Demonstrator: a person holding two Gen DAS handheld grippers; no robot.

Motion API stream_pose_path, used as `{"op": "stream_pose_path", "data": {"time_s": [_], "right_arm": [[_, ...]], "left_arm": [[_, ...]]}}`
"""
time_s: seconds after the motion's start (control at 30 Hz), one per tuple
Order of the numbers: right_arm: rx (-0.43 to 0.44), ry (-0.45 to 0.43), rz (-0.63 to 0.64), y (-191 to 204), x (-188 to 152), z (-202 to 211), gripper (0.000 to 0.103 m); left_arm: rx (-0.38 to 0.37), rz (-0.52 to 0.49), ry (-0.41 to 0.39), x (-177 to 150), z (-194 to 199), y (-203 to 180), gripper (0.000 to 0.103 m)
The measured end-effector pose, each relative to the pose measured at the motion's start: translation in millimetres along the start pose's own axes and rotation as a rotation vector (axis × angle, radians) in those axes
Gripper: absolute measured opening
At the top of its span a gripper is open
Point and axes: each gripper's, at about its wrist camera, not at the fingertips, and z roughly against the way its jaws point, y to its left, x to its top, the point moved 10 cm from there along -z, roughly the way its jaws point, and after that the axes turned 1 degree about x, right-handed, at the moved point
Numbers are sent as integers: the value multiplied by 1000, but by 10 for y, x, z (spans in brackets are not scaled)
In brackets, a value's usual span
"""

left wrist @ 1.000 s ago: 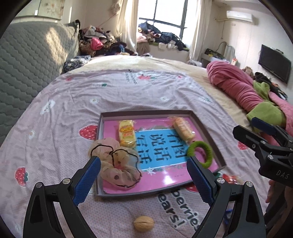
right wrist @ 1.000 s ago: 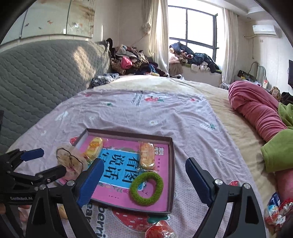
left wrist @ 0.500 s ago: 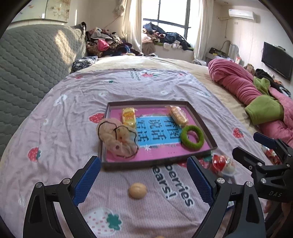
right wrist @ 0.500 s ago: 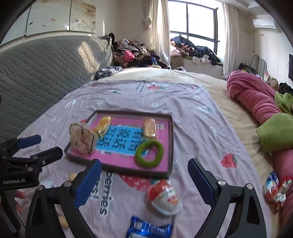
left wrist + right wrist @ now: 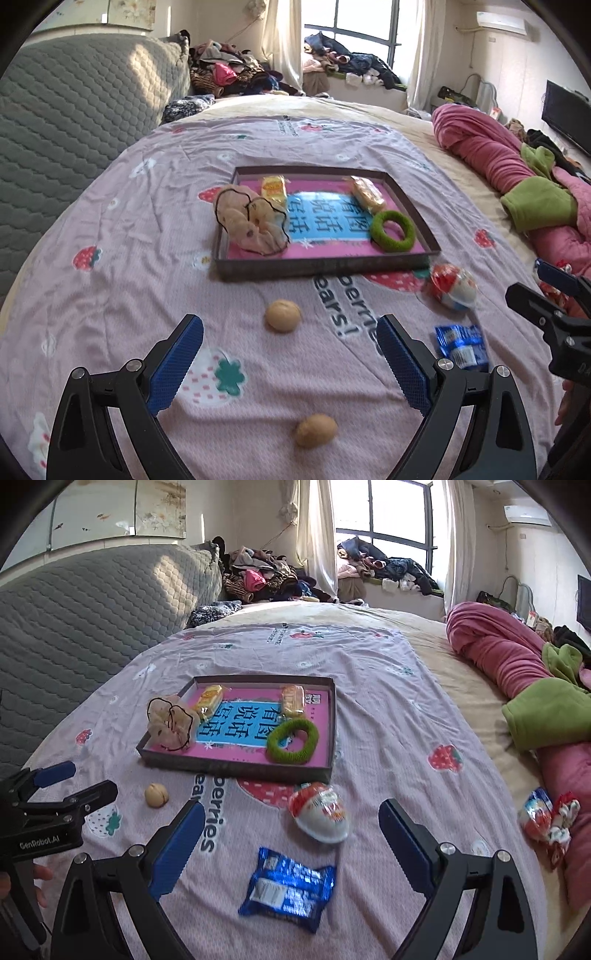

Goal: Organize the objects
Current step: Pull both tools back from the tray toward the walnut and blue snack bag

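A shallow tray with a pink and blue bottom lies on the bed sheet. In it are a beige scrunchie, a green hair ring and two wrapped snacks. In front of the tray lie two walnuts, a red and white egg and a blue packet. My left gripper is open over the walnuts. My right gripper is open around the egg and packet.
A grey quilted headboard lines the left side. A rolled pink and green blanket lies on the right. More wrapped sweets sit by the blanket. Clothes are piled by the window.
Both grippers have drawn back from the tray toward the near edge of the bed. The walnuts, the egg and the blue packet have come into view. Both stay open.
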Motion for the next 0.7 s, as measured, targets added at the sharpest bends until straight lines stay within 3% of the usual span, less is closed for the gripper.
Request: {"op": "stream_pose_path", "data": {"time_s": [0.3, 0.7], "right_arm": [[-8, 11, 7, 25, -193, 199, 96], [-21, 26, 17, 86, -422, 163, 96]], "left_arm": [[18, -33, 21, -300, 124, -101, 95], [40, -27, 58, -638, 42, -55, 95]]}}
